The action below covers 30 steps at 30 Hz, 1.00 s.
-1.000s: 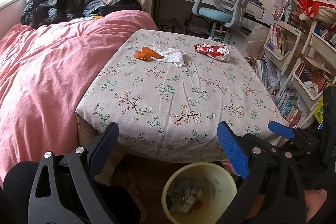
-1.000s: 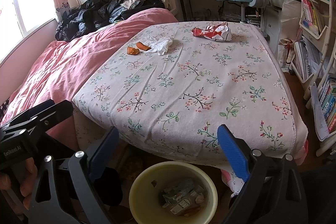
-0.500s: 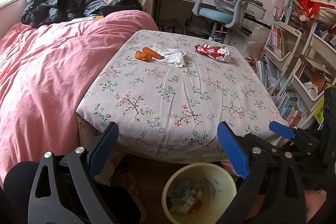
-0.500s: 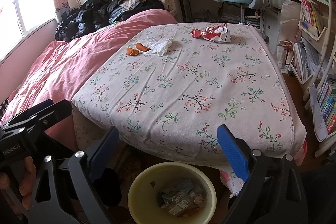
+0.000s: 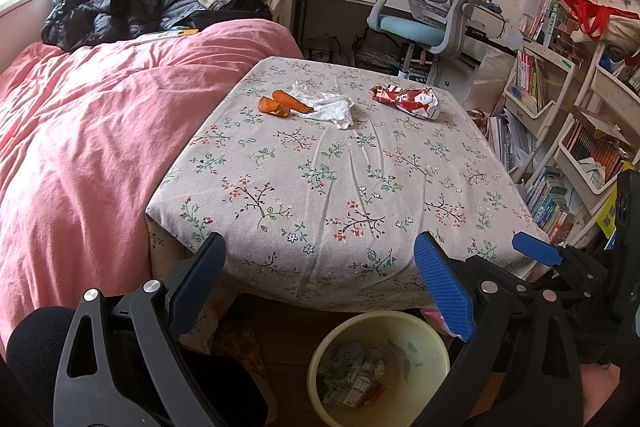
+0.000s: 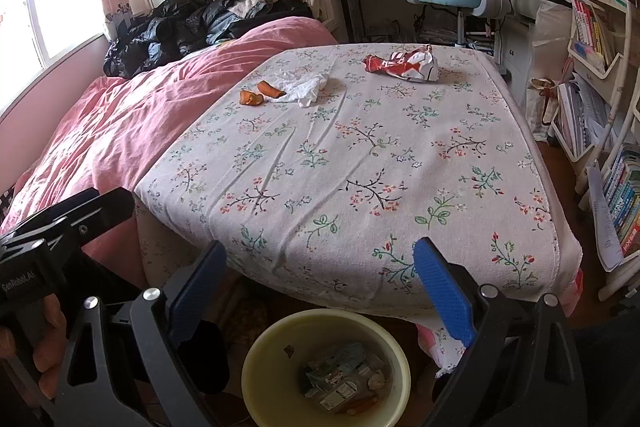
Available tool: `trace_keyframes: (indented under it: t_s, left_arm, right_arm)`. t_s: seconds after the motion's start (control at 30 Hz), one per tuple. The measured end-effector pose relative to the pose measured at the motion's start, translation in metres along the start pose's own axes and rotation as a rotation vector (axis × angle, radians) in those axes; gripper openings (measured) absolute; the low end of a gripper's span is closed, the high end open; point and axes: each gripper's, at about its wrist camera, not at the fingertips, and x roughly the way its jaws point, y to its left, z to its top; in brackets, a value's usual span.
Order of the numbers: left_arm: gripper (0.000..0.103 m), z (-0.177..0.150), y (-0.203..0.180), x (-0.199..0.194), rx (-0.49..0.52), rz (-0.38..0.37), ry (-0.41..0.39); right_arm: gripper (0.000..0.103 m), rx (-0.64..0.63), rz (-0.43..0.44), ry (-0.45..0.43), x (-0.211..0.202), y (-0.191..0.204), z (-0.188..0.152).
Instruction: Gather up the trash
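Observation:
On the far side of the floral-cloth table (image 5: 320, 187) lie two orange peel pieces (image 5: 280, 103), a crumpled white tissue (image 5: 328, 105) and a crumpled red-and-white wrapper (image 5: 406, 99). They also show in the right wrist view: peel (image 6: 260, 94), tissue (image 6: 304, 87), wrapper (image 6: 402, 66). A yellow bin (image 5: 378, 367) (image 6: 326, 367) with trash in it stands on the floor below the table's near edge. My left gripper (image 5: 320, 283) and right gripper (image 6: 320, 287) are both open and empty, held at the near edge above the bin.
A pink-covered bed (image 5: 80, 131) adjoins the table on the left, with dark clothes (image 5: 132, 7) piled at its head. A blue-grey desk chair (image 5: 432, 3) and desk stand behind. Bookshelves (image 5: 560, 115) line the right side.
Both grippers have shifted only very slightly; the view has hardly moved. The trash on the table lies as before.

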Motion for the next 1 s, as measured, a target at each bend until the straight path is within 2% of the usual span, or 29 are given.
trace_keyframes:
  t_s: [0.83, 1.0]
  left_arm:
    - [0.092, -0.001, 0.002, 0.0, -0.004, -0.001, 0.0]
    - [0.092, 0.009, 0.02, -0.004, -0.063, -0.03, 0.01]
  right_arm:
    - [0.092, -0.017, -0.009, -0.006, 0.001, 0.006, -0.001]
    - [0.092, 0.009, 0.014, -0.01, 0.0, 0.003, 0.011]
